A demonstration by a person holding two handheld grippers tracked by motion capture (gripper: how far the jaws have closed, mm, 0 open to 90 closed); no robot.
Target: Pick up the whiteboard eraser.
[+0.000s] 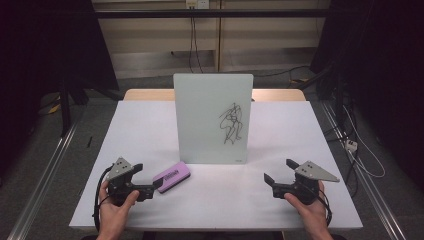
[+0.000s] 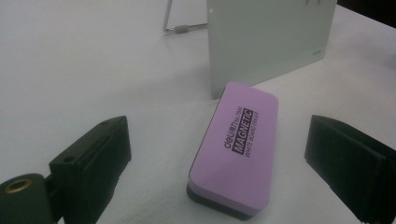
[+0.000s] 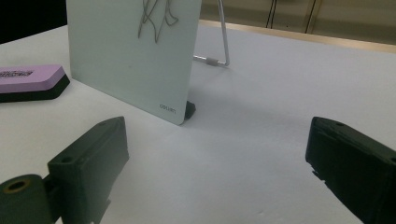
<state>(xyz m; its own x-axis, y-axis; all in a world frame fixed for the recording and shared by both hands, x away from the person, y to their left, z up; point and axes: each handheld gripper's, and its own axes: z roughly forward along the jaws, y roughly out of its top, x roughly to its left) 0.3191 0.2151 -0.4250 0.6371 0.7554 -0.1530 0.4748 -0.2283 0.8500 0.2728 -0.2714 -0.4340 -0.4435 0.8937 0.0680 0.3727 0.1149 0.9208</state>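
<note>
Left gripper [image 1: 150, 184] lies level, fingers wide apart, straddling the purple eraser [image 2: 236, 147] untouched.

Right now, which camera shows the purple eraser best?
The left gripper view: the purple eraser lies close, with its label readable. The high view shows it small beside the whiteboard; the right gripper view catches one end.

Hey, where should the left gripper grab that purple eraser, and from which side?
Grip the eraser across its two long sides, near the middle. It lies flat on the table, label up, its length running away between the open jaws of the left gripper. So probably slide forward low over the table and close. The whiteboard stands just beyond it, so stop short.
</note>
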